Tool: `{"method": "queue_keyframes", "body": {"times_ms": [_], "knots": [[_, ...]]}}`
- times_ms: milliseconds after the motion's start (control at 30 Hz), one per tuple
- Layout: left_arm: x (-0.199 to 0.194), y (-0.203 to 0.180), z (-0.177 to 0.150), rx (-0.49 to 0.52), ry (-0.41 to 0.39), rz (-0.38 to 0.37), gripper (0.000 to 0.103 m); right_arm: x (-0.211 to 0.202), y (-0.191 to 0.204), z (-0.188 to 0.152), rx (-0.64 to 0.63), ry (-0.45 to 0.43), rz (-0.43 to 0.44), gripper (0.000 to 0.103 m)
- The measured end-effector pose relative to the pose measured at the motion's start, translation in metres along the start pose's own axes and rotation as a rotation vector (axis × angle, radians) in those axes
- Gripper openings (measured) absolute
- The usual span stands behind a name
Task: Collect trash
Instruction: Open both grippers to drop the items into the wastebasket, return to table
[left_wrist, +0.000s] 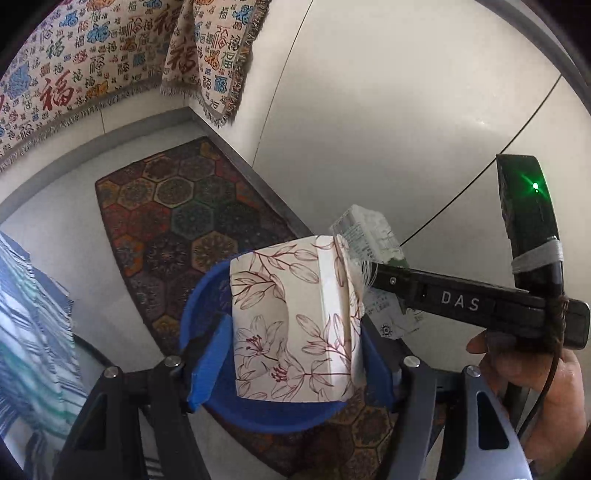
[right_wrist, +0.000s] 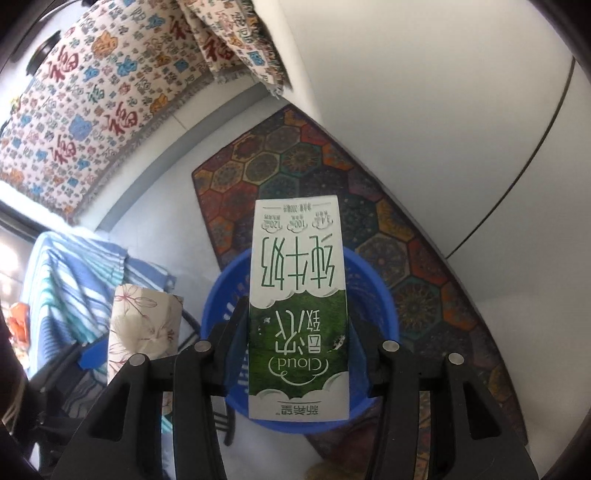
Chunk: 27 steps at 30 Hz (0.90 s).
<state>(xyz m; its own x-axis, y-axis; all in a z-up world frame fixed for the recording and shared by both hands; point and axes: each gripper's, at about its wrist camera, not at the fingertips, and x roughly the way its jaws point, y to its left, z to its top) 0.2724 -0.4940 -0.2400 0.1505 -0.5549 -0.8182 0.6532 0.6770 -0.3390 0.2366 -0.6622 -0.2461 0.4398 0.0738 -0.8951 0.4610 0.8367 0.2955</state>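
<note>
Closest to my left lens, the left gripper (left_wrist: 295, 350) was clamped on a floral tissue pack (left_wrist: 295, 328), its blue fingers (left_wrist: 208, 369) pressed against the pack's two sides at the lower centre of the frame. Directly behind and below the pack sat the blue trash bin (left_wrist: 266, 413), its rim curving under it. To the right, the right gripper's black body crossed the frame, with the milk carton (left_wrist: 369, 236) poking out beyond the tissue pack's upper right corner.

In my right view, the right gripper (right_wrist: 299, 350) was shut on the green-and-white milk carton (right_wrist: 299, 306), held upside down at frame centre, its printed face toward the lens. The blue trash bin (right_wrist: 373, 280) lay right behind it, the carton hanging over the bin's mouth. The tissue pack (right_wrist: 144, 321) showed at lower left, just beside the bin. Further out, a hexagon-patterned rug (right_wrist: 399, 266) spread under the bin, and a blanket printed with Chinese characters (right_wrist: 85, 96) filled the upper left.
</note>
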Motion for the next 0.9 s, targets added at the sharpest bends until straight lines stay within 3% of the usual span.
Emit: {"method": "queue_keyframes", "body": {"times_ms": [67, 133, 367, 567, 700, 900], "knots": [[0.006, 0.002, 0.002, -0.002, 0.014, -0.009, 0.074, 0.001, -0.006, 0.001, 0.022, -0.002, 0.013, 0.076], [0.008, 0.001, 0.002, -0.001, 0.015, -0.008, 0.075, 0.001, -0.010, 0.001, 0.040, -0.012, 0.019, 0.082], [-0.015, -0.005, 0.002, 0.020, -0.030, 0.002, 0.075, -0.026, -0.006, 0.002, 0.026, -0.106, -0.034, 0.093], [-0.095, -0.008, -0.013, 0.020, -0.159, 0.017, 0.075, -0.078, 0.030, -0.004, -0.099, -0.269, -0.103, 0.099], [-0.170, 0.002, -0.043, -0.001, -0.239, 0.058, 0.075, -0.121, 0.069, -0.018, -0.180, -0.386, -0.076, 0.099], [-0.249, 0.048, -0.123, -0.071, -0.257, 0.205, 0.076, -0.162, 0.157, -0.063, -0.360, -0.495, 0.038, 0.102]]}}
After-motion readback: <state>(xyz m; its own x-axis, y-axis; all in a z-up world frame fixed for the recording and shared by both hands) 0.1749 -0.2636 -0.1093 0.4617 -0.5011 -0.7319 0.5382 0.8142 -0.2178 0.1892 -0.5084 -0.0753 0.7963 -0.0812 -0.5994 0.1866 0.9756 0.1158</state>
